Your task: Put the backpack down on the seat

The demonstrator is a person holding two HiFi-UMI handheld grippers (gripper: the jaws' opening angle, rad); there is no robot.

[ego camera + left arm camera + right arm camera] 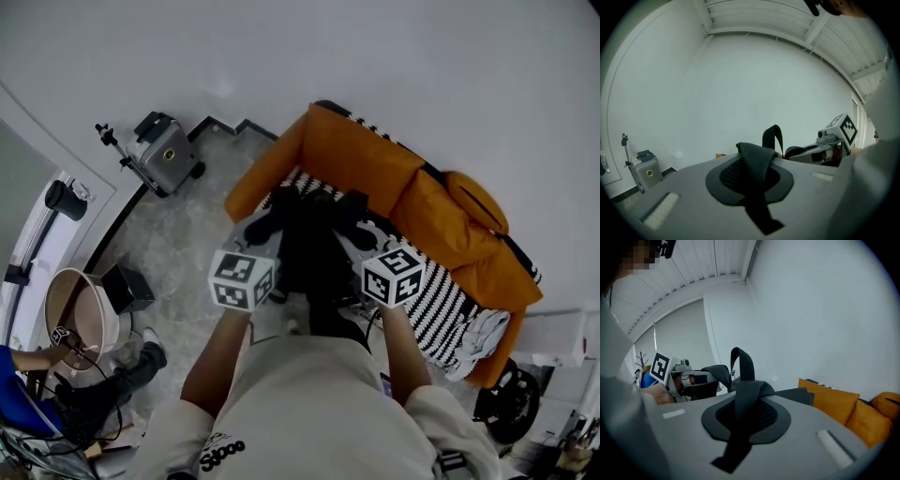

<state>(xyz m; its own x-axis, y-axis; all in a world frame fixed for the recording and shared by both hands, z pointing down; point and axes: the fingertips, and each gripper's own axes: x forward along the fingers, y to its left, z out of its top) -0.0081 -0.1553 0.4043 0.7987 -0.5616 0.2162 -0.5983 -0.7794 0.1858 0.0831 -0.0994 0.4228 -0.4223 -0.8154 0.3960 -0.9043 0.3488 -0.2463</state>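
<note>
A black backpack (314, 253) hangs between my two grippers, just above the seat of an orange sofa (352, 155) covered by a black-and-white striped blanket (441, 300). My left gripper (269, 225) is shut on a black shoulder strap (754, 164), which fills its jaws in the left gripper view. My right gripper (351, 212) is shut on the other strap (747, 397). The backpack's carry loop (742, 363) stands up between the two grippers. Each gripper view shows the other gripper beside it: the right gripper (834, 136) and the left gripper (675, 376).
Orange cushions (455, 220) line the sofa back, and a grey cloth (483, 337) lies at its right end. On the floor to the left are a silver case (164, 152), a small black box (127, 287) and a round tub (80, 314). A person's hand (52, 356) shows at lower left.
</note>
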